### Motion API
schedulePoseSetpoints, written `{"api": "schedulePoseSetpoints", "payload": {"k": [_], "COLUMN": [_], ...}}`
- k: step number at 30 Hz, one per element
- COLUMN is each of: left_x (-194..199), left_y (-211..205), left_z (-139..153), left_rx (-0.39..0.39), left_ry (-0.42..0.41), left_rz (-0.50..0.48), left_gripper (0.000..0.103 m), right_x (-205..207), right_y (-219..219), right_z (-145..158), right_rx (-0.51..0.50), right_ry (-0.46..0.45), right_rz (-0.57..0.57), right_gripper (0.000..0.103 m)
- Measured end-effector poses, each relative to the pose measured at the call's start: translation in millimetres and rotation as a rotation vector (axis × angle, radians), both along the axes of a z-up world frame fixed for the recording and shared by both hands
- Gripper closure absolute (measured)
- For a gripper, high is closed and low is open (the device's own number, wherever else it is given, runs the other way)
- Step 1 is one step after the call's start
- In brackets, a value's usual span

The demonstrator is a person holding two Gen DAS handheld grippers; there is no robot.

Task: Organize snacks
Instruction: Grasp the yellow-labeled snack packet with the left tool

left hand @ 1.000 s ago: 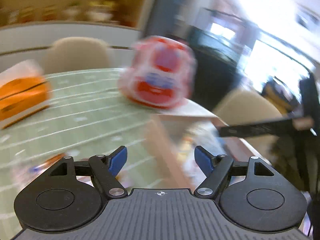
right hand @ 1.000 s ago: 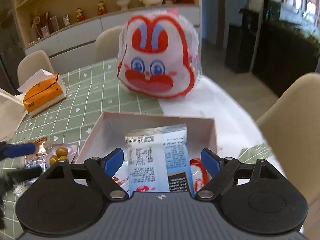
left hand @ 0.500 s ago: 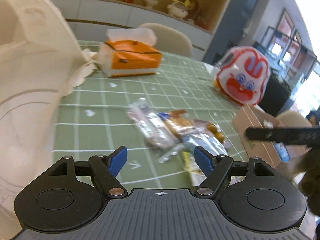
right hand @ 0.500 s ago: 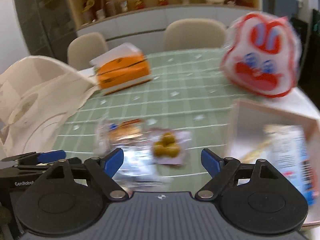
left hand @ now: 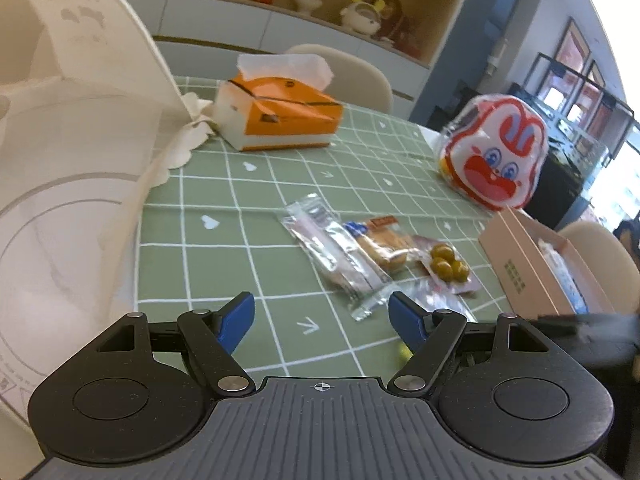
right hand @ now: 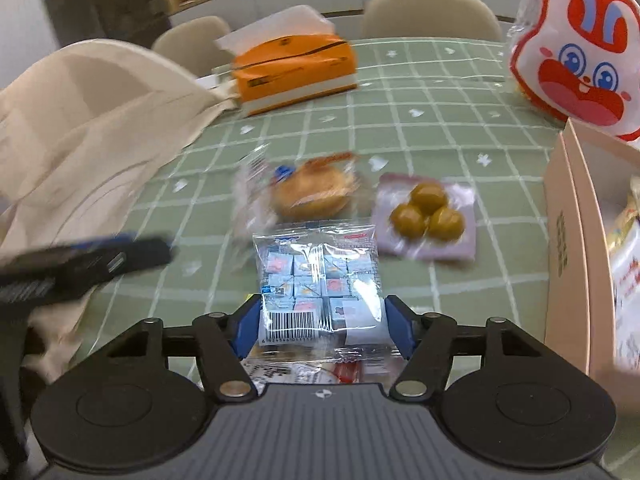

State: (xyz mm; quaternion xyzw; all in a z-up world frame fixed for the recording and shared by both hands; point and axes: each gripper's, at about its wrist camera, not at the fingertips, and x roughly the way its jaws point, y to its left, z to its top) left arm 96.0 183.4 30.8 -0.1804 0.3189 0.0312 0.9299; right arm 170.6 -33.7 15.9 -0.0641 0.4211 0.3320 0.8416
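Loose snacks lie on the green checked tablecloth (left hand: 240,208): a long clear packet (left hand: 332,248), a bread packet (left hand: 384,246) and a packet of green-brown balls (left hand: 448,268). The right wrist view shows the bread packet (right hand: 312,194), the ball packet (right hand: 428,216) and a clear packet of small cube sweets (right hand: 320,276). My right gripper (right hand: 322,312) is low over the cube packet. Its jaws are closing, with the flat packet between them and the blue pads at its side edges. My left gripper (left hand: 320,312) stands open and holds nothing.
A pink open box (right hand: 568,232) with snacks inside stands at the right. Behind it sits a rabbit-face bag (right hand: 576,52). An orange tissue box (left hand: 280,116) is at the back, and a cream tote bag (left hand: 68,160) fills the left. Chairs ring the table.
Both views swung left from the pink box to the loose snacks. My right gripper came down over the cube packet and its jaws narrowed. My left gripper stayed open.
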Motion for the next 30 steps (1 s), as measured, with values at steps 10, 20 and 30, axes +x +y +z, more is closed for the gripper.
{"api": "schedulePoseSetpoints", "payload": {"k": [10,20,30], "left_x": [-1.2,-11.0,-19.4], "left_y": [-22.6,-78.2,-101.1], "left_z": [0.6,2.2,-0.8], "left_rx": [-0.043,0.075,0.124], "left_ry": [0.014,0.063,0.090], "left_rz": [-0.152,-0.369,-0.434], "left_gripper": [0.034,0.036,0.036], "right_x": [-48.3,-69.8,-102.4], "right_y": [-62.0,-127.2,-125.4], "right_z": [10.7,-8.6,-8.2], "right_rx": [0.069,0.056,0.019], "right_ry": [-0.101,-0.160,-0.228], "right_rz": [-0.095,-0.243,-0.166], "right_gripper": [0.040,0.040,0.035]}}
